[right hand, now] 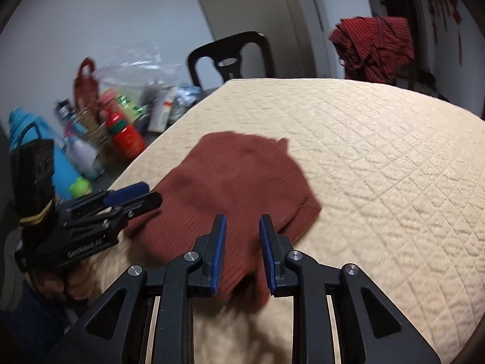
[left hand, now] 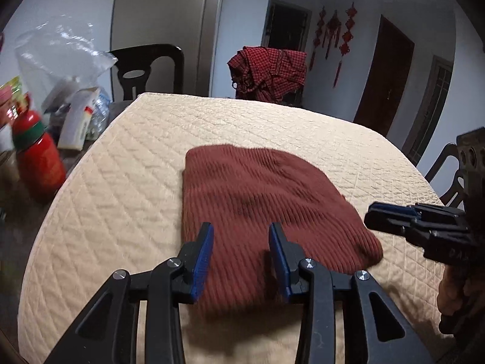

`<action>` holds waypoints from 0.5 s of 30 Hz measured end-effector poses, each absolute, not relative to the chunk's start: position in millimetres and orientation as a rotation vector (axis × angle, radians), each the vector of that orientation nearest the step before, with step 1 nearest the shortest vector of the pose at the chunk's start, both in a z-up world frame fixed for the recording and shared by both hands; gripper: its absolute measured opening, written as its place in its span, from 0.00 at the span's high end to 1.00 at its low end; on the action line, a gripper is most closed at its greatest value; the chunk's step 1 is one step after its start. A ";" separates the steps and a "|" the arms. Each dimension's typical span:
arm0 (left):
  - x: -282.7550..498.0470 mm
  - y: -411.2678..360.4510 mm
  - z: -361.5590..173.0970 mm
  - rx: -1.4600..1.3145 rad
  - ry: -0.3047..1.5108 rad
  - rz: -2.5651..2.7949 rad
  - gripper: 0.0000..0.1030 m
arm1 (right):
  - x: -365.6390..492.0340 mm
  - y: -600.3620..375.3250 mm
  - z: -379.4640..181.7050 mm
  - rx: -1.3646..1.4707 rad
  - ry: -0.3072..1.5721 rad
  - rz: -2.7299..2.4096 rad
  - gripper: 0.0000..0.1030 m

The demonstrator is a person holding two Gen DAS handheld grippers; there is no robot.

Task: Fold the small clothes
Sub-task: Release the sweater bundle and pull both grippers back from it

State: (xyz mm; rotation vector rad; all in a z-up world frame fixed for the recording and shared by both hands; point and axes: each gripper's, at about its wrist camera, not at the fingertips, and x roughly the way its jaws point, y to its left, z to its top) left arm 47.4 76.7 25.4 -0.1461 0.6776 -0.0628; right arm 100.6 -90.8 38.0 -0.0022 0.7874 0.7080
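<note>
Left gripper [left hand: 241, 229]: black plastic linkage arms, triangular cutouts, four round silver screw heads at the pivots, blue ribbed pads on the inner faces of both fingers [left hand: 203, 253]. Right gripper [right hand: 242, 221]: same build, black arms, silver screws, blue pads, pale strips visible through slots near the base. Seen from the side, each body is blocky black with faint embossed lettering, unreadable. A yellow-tan band wraps the left unit's dark mount. Blue sleeve [right hand: 18, 298] at the lower edge.

Folded rust-brown ribbed garment [left hand: 266, 200] on quilt [left hand: 127, 182]
</note>
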 end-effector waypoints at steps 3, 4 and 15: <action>32.8 75.9 21.0 -0.164 0.685 -0.057 0.61 | 89.6 -87.9 28.9 -0.044 0.798 0.716 0.78; 31.1 74.3 18.7 -0.163 0.691 -0.055 0.61 | 88.0 -86.0 23.4 -0.066 0.807 0.716 0.78; 43.2 68.6 1.2 -0.145 0.751 -0.046 0.61 | 97.2 -91.4 2.6 -0.046 0.853 0.706 0.83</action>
